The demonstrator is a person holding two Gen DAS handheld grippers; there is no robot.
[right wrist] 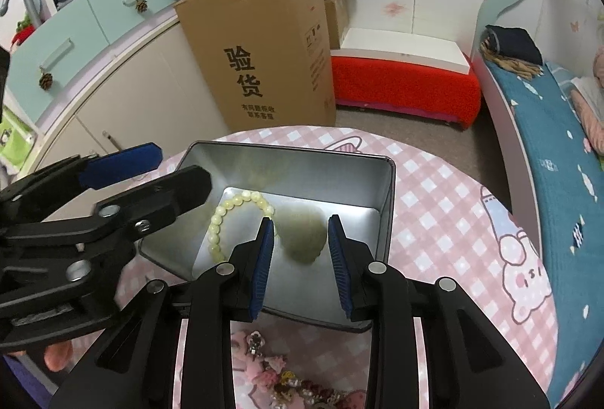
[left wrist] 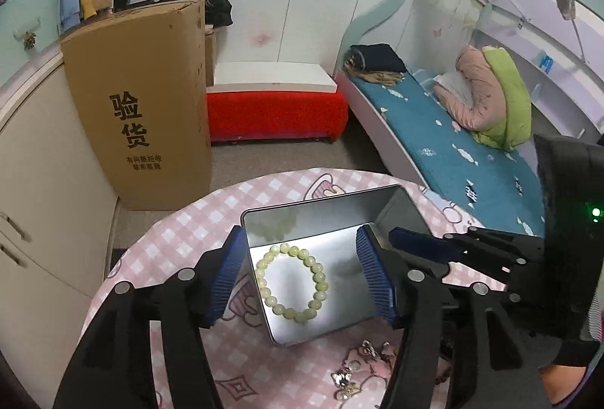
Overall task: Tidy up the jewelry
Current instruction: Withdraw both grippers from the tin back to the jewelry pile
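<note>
An open silver metal tin (left wrist: 339, 220) (right wrist: 302, 163) sits on the round pink checked table (left wrist: 170, 239) (right wrist: 434, 220). A pale yellow-green bead bracelet (left wrist: 291, 282) (right wrist: 241, 203) lies flat inside it. My left gripper (left wrist: 300, 273) is open and empty, its blue pads astride the tin over the bracelet. My right gripper (right wrist: 301, 258) is open and empty above the tin's near part. It shows at the right in the left wrist view (left wrist: 426, 243). More jewelry (left wrist: 358, 367) (right wrist: 287, 375) lies in a small heap on the table in front of the tin.
A tall cardboard box (left wrist: 139, 103) (right wrist: 264, 57) stands on the floor behind the table beside white cabinets (left wrist: 37, 182). A red bench (left wrist: 275, 112) and a bed with blue bedding (left wrist: 434, 137) lie beyond.
</note>
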